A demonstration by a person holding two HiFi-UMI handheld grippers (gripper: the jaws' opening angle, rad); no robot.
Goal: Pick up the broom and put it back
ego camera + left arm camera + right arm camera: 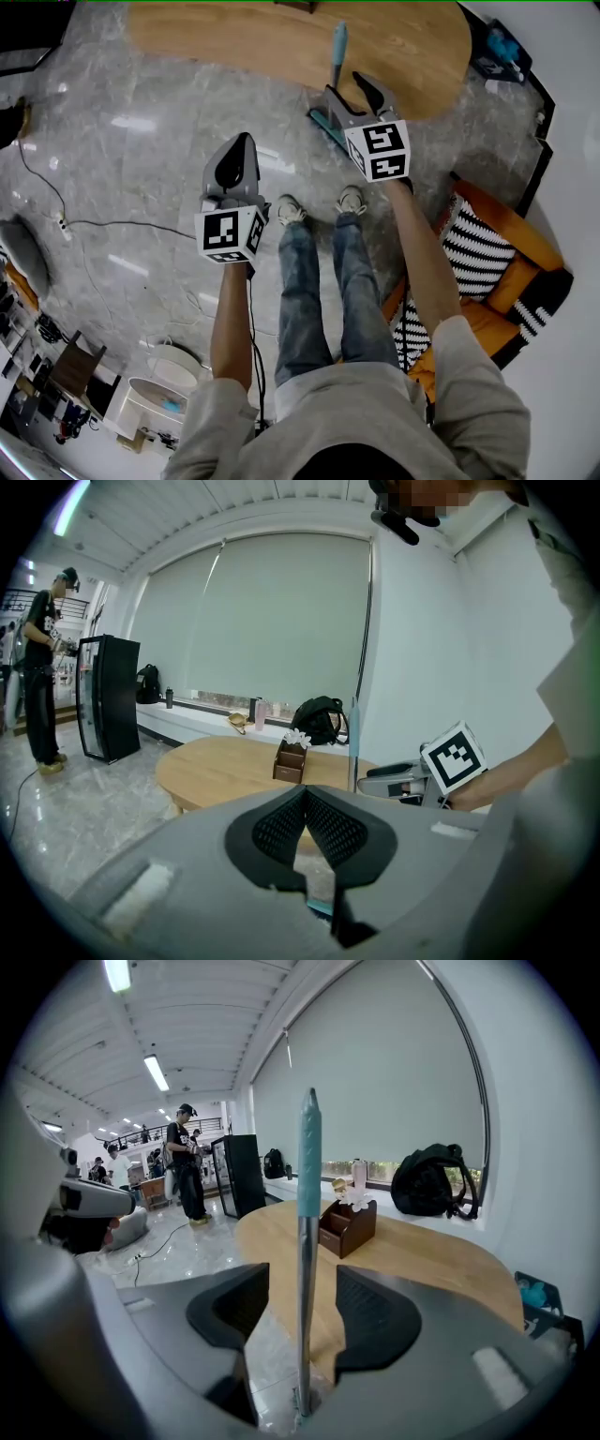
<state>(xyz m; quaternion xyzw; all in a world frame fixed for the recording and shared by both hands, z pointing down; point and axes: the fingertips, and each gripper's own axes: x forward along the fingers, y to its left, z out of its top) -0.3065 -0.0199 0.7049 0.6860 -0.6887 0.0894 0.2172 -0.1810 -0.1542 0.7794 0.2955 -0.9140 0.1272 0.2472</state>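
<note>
The broom (304, 1241) stands upright against the edge of the wooden table (281, 42). It has a metal shaft with a teal grip on top (338, 45), and its teal head (326, 125) rests on the floor. My right gripper (302, 1312) is open, with the shaft between the jaws and a gap on each side, so neither pad presses on it. In the head view the right gripper (352, 94) sits low on the shaft. My left gripper (307, 825) is shut and empty, held apart to the left (234, 167). From the left gripper view the broom (354, 747) rises beside the right gripper (403, 782).
On the table stand a brown organiser box (347, 1225) and a black backpack (433, 1182). An orange chair with striped cushions (487, 258) is at my right. A cable (103, 223) runs over the marble floor at left. A black cabinet (106, 697) and people stand further off.
</note>
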